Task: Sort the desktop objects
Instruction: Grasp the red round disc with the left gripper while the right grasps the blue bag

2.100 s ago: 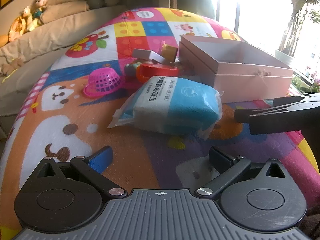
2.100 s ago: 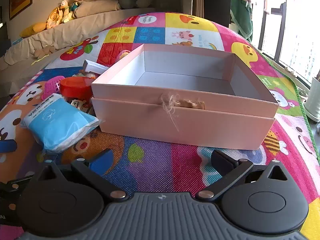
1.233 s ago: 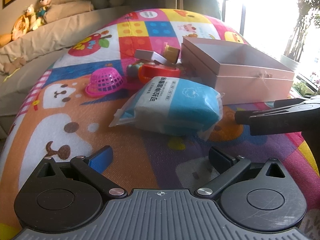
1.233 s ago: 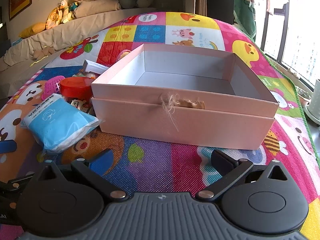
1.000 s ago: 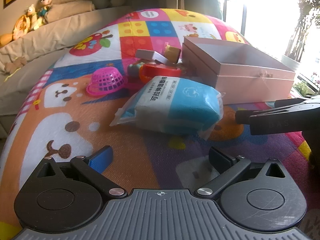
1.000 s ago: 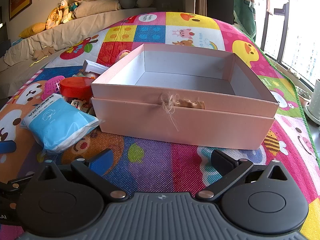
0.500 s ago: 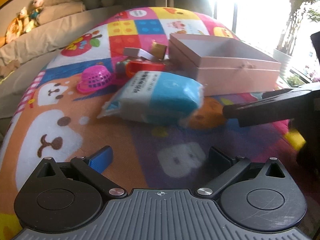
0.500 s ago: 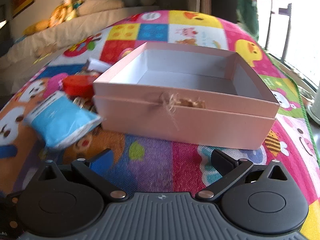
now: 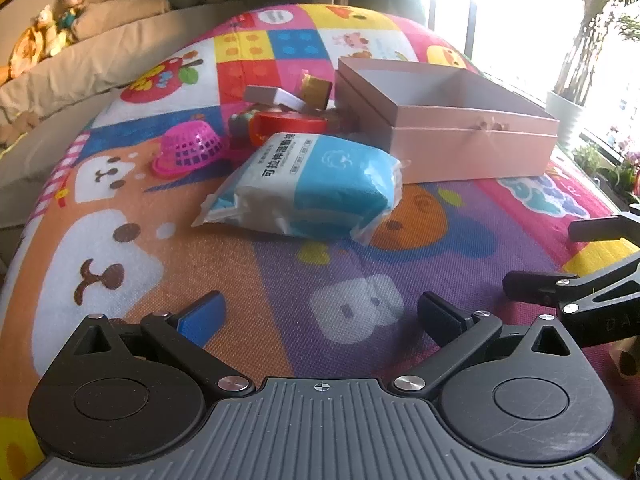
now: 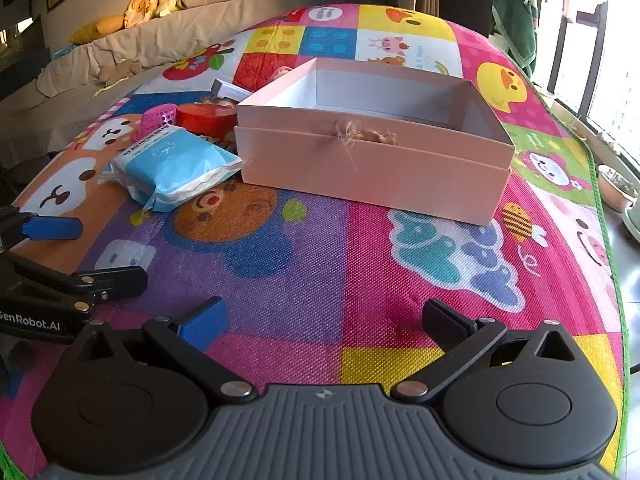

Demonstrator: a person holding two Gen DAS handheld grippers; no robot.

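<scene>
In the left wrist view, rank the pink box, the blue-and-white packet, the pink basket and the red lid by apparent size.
1. pink box
2. blue-and-white packet, nearer the camera, so flattered
3. pink basket
4. red lid, partly hidden; its rank against the basket is unsure

Woven mat [image 10: 320, 280], matt cardboard box [image 10: 372, 168], glossy plastic pack [image 9: 312, 184]

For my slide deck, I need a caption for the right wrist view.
Open right gripper faces an empty pink box on a play mat, blue packet to its left.
</scene>
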